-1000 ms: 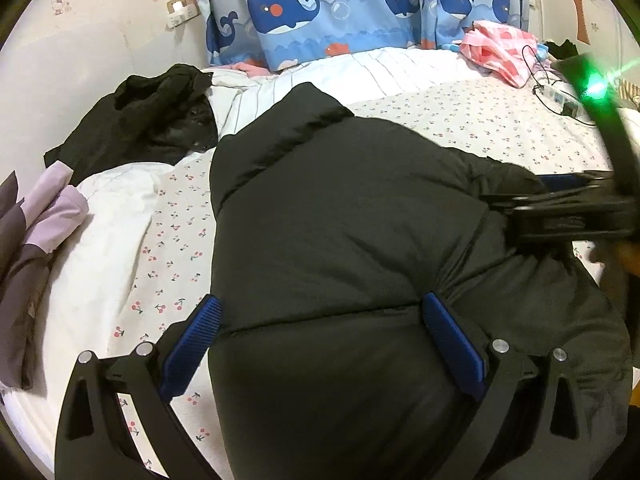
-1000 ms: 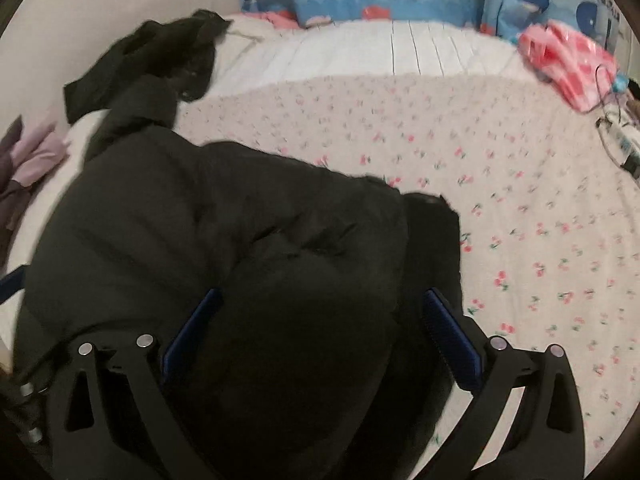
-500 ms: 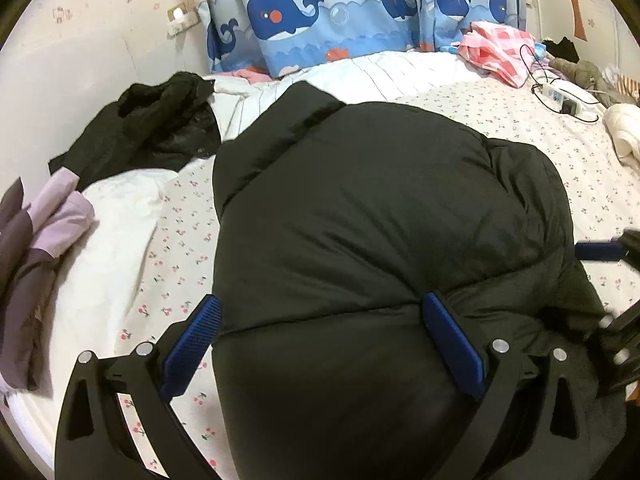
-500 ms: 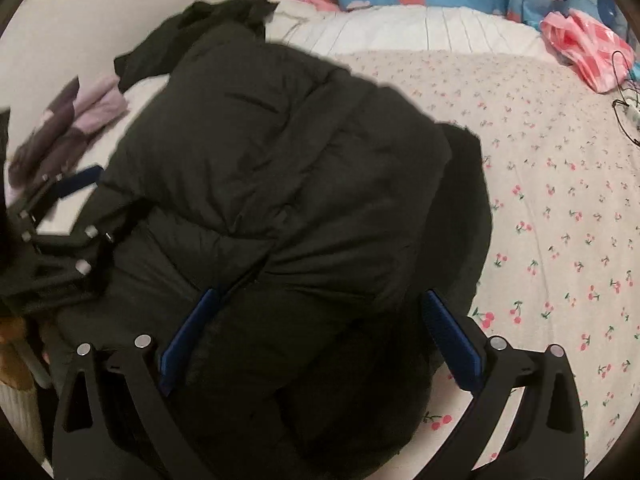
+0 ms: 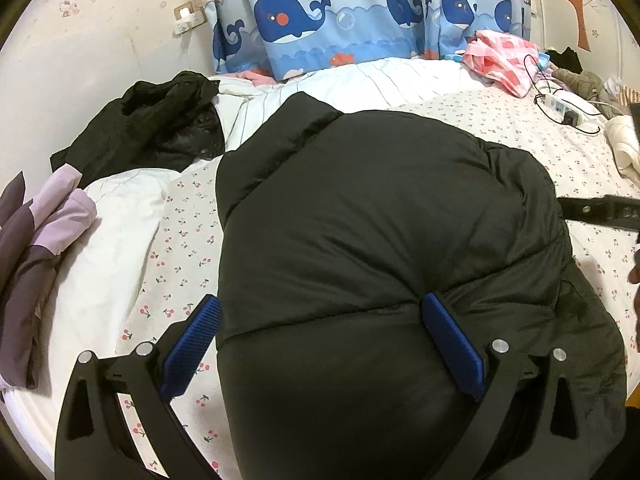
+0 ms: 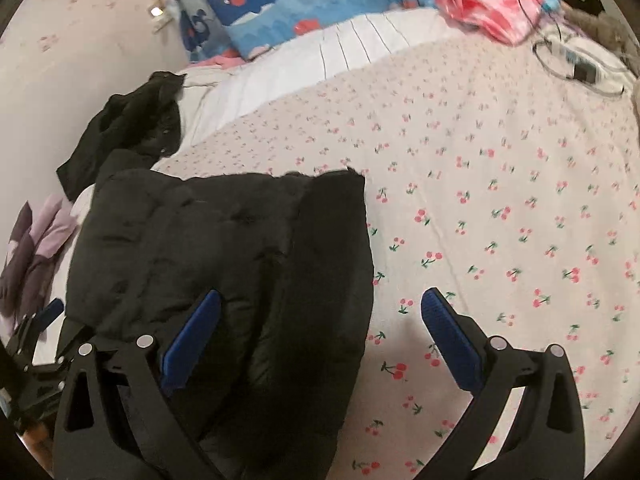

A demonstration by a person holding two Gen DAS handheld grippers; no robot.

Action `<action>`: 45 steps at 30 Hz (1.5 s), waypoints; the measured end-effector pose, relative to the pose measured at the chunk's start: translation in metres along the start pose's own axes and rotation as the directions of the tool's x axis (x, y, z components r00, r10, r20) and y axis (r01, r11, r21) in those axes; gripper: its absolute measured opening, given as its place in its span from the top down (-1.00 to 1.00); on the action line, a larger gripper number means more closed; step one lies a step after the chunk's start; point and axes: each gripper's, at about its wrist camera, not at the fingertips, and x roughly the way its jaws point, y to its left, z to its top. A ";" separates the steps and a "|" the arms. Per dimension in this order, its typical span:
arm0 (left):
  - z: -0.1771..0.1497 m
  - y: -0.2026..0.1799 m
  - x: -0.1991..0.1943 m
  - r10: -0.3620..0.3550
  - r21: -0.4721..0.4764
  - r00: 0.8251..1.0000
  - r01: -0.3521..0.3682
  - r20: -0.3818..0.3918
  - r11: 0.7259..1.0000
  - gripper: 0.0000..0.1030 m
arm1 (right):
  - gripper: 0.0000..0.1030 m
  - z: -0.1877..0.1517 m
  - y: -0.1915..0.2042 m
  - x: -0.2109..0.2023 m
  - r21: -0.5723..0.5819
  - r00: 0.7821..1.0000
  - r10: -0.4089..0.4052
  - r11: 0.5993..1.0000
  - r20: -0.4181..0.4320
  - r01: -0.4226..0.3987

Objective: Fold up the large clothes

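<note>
Both grippers stand spread wide with nothing pinched between their blue pads; the left gripper [image 5: 318, 354] hangs over the near end of the black puffer jacket [image 5: 380, 248], its right pad touching or just above the quilted bulge and its left pad out over the cherry-print sheet [image 5: 180, 248]; the right gripper [image 6: 318, 342] sits at the jacket's right-hand border, left pad over the padding, right pad over bare sheet.

Largest first: the bed [image 6: 500, 160] fills both views, and the jacket lies on its near left part as a thick folded bundle, long axis running away from the tools toward the whale-print curtain [image 5: 304, 20], collar end farthest; in the right wrist view its far edge [image 6: 272, 178] looks straight and its right edge falls between that gripper's pads.

Smaller things lie well apart: another black garment [image 5: 156, 124] at the far left, a purple and lilac garment [image 5: 44, 240] at the left margin, a pink checked cloth [image 5: 500, 56] and a power strip [image 5: 564, 106] at the far right.

Judging by this, the left gripper is nearer the bundle's middle, the right nearer its free edge; any further fold would likely bring the near end toward the collar, and the puffy fill may spring back.
</note>
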 end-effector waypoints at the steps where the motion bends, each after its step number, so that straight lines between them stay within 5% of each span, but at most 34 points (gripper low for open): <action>1: 0.000 0.000 0.000 0.000 0.001 1.000 0.000 0.001 1.000 -0.88 | -0.88 0.000 -0.003 0.004 0.007 1.000 0.004 1.000 -0.013 -0.004; 5: 0.003 0.006 -0.006 0.014 -0.002 0.999 -0.014 0.031 1.000 -0.87 | -0.88 -0.007 -0.007 0.022 0.020 0.999 0.012 1.000 -0.046 -0.011; 8: 0.009 0.035 -0.014 0.030 -0.110 0.996 -0.021 0.080 0.994 -0.87 | -0.88 -0.007 -0.014 0.018 0.039 1.000 0.005 0.999 -0.024 -0.004; 10: 0.010 0.061 -0.010 -0.021 -0.228 0.998 0.035 0.066 0.973 -0.87 | -0.88 -0.006 -0.017 0.022 0.049 0.999 0.008 0.999 -0.041 -0.006; 12: 0.006 0.086 0.006 -0.143 -0.356 0.990 0.140 0.018 0.924 -0.87 | -0.88 -0.006 -0.018 0.026 0.050 0.998 0.017 0.999 -0.054 -0.014; 14: -0.002 0.096 0.032 -0.312 -0.453 0.948 0.255 -0.054 0.854 -0.87 | -0.88 -0.007 -0.016 0.032 0.054 0.997 0.031 0.998 -0.073 -0.027; 16: -0.009 0.087 0.050 -0.456 -0.490 0.884 0.357 -0.097 0.796 -0.88 | -0.88 -0.008 -0.011 0.042 0.064 0.994 0.061 0.996 -0.096 -0.055; 19: -0.006 0.062 0.038 -0.378 -0.360 0.919 0.315 -0.116 0.878 -0.88 | -0.88 -0.011 -0.002 0.059 0.088 0.984 0.124 0.990 -0.125 -0.113; 23: -0.004 0.066 0.014 -0.356 -0.345 0.930 0.307 -0.086 0.887 -0.87 | -0.89 -0.017 0.025 0.073 0.155 0.959 0.251 0.961 -0.133 -0.230; 27: -0.011 0.102 -0.011 -0.245 -0.345 0.967 0.207 -0.069 0.915 -0.88 | -0.89 -0.026 0.078 0.085 0.078 0.935 0.301 0.953 -0.187 -0.291; 31: -0.037 0.129 0.003 -0.219 -0.396 0.963 0.141 -0.157 0.907 -0.88 | -0.88 -0.031 0.121 0.081 -0.123 0.972 0.163 0.975 -0.171 -0.185; 33: -0.046 0.127 0.004 -0.206 -0.373 0.965 0.133 -0.161 0.918 -0.89 | -0.88 -0.033 0.143 0.067 -0.289 0.996 0.025 0.956 -0.089 -0.050; 36: -0.046 0.119 -0.001 -0.168 -0.333 0.973 0.107 -0.159 0.937 -0.89 | -0.88 -0.040 0.160 0.055 -0.397 0.997 -0.078 0.915 -0.015 0.066; 41: -0.037 0.120 -0.007 -0.115 -0.322 0.984 0.065 -0.136 0.945 -0.88 | -0.88 -0.044 0.166 0.049 -0.422 0.993 -0.116 0.899 0.028 0.116; 45: -0.025 0.120 -0.027 0.072 -0.287 0.997 -0.072 -0.010 0.955 -0.88 | -0.88 -0.049 0.164 0.046 -0.442 0.990 -0.128 0.886 0.061 0.142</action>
